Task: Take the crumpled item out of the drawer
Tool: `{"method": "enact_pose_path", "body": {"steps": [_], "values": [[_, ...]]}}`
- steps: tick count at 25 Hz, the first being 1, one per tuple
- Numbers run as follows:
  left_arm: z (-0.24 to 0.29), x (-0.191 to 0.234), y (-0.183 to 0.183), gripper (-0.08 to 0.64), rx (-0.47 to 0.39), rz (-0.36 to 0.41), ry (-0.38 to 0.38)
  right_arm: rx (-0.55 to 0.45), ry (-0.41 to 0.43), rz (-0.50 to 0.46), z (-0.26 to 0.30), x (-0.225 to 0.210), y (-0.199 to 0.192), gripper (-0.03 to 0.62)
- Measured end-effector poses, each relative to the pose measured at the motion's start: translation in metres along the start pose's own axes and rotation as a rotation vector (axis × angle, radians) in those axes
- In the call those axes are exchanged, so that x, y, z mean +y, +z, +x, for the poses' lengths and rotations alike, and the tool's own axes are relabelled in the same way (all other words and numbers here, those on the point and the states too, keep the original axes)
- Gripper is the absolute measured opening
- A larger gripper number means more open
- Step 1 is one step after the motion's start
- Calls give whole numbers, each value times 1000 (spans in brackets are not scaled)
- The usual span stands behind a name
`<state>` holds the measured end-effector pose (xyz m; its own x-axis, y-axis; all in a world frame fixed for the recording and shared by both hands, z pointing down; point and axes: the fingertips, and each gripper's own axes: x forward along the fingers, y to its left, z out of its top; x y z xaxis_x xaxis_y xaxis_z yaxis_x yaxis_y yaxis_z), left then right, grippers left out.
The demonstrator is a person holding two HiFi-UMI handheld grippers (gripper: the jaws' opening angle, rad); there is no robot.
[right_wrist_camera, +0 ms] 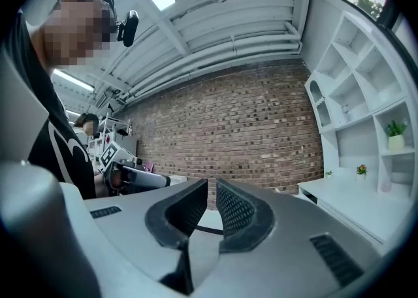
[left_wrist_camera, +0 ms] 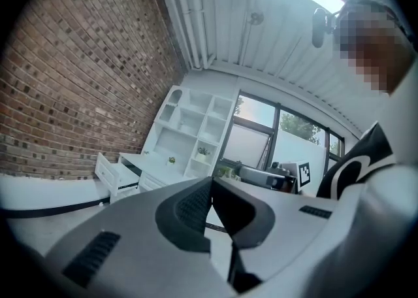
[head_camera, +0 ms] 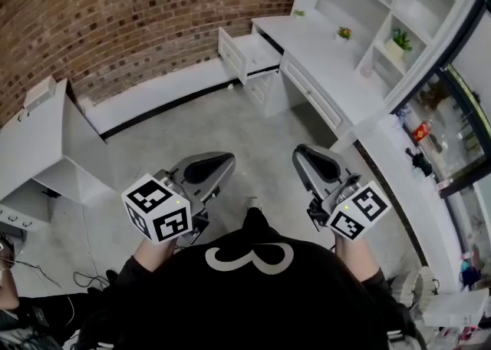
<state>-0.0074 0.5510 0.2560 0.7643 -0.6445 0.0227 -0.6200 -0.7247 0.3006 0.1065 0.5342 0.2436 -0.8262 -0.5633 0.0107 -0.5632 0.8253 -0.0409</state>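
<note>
An open white drawer (head_camera: 249,53) juts out of the long white desk (head_camera: 322,64) across the room; I cannot see what lies inside it, and no crumpled item shows in any view. The drawer (left_wrist_camera: 112,174) also appears small and far off in the left gripper view. Both grippers are held close to the person's chest, far from the drawer. My left gripper (head_camera: 224,161) has its jaws together with nothing between them (left_wrist_camera: 211,189). My right gripper (head_camera: 301,153) is also shut and empty (right_wrist_camera: 212,200), pointing towards the brick wall.
White wall shelves (head_camera: 391,3) with small potted plants (head_camera: 398,40) stand over the desk. A second white desk (head_camera: 42,141) sits at the left, with cables (head_camera: 46,270) on the grey floor near it. A brick wall (head_camera: 115,11) runs along the back.
</note>
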Motion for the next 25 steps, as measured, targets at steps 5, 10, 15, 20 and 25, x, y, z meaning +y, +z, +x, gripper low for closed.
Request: {"method": "enact_pose_path", "body": {"steps": [5,10,15,20,25], "values": [[-4,13,3,3,-2,5,39,-1,-3,-26,14,-9,-2,130],[2,30,0,3,9,1,55,15,4,-18,29,-24,-12,226],[20,51,-2,3,24,-7,80,27,-7,-43,45,-55,-22,287],[50,87,-2,3,43,-25,108,27,-14,-28,68,-102,-29,345],[100,138,3,3,74,-56,124,45,-9,16,102,-163,-41,356]]}}
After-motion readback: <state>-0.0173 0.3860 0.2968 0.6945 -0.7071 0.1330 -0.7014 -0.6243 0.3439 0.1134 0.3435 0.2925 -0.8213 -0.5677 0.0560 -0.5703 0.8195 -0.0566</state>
